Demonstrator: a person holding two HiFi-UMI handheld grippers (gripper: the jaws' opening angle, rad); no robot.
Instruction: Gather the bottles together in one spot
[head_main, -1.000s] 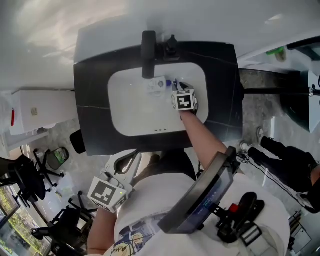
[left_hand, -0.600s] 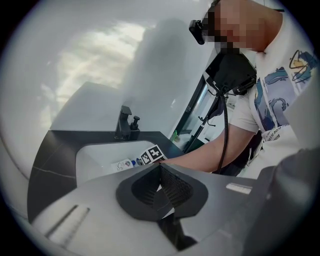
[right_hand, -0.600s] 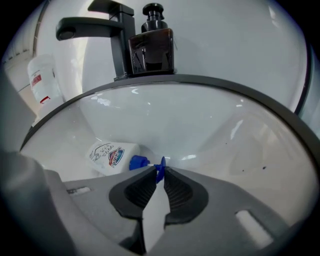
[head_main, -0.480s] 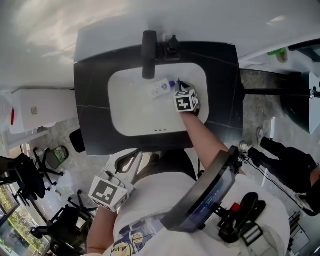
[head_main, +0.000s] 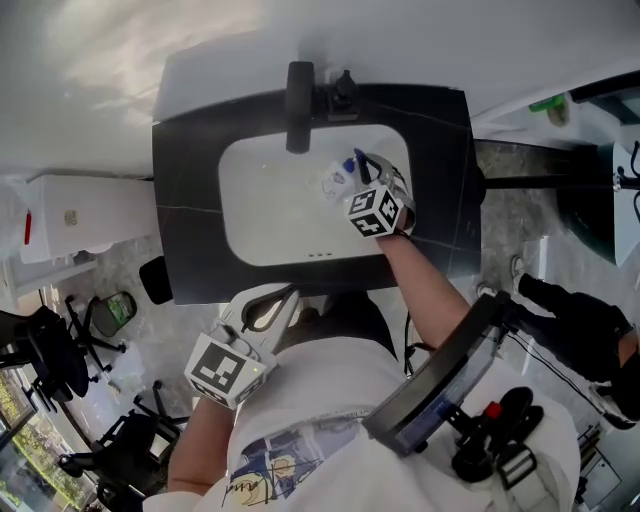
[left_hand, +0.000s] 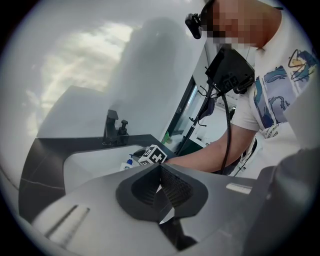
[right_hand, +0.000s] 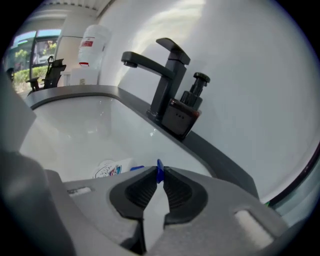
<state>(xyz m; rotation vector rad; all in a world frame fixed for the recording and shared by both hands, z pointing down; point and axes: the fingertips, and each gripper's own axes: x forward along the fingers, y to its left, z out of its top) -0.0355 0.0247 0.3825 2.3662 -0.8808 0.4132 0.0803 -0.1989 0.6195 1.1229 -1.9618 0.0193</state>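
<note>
Right forearm reaches in from the counter's front edge and out over the white sink basin (head_main: 260, 225). It is bare to the elbow, and the wrist is angled so the right gripper (right_hand: 159, 176) points down and toward the black faucet (right_hand: 162, 82). Its marker cube faces up in the head view.

The jaws have just been closing and are now nearly together, pinching a thin blue cap part (right_hand: 159, 169) between the pads.

The bottle (right_hand: 111, 170) is small and pale and sits just below and left of the jaws, over the basin's right rear area near the faucet. Whether it clears the basin floor cannot be told.

The bottle has a round emblem in red and blue, with print too small to read.

Left hand is held back by the torso, short of the black countertop (head_main: 190, 200). The left gripper (left_hand: 160, 165) points toward the sink and slightly down. Its pads are pressed together at the tips with nothing between them.

A white canister (right_hand: 92, 42) stands on the far side and carries a red label with illegible text.
</note>
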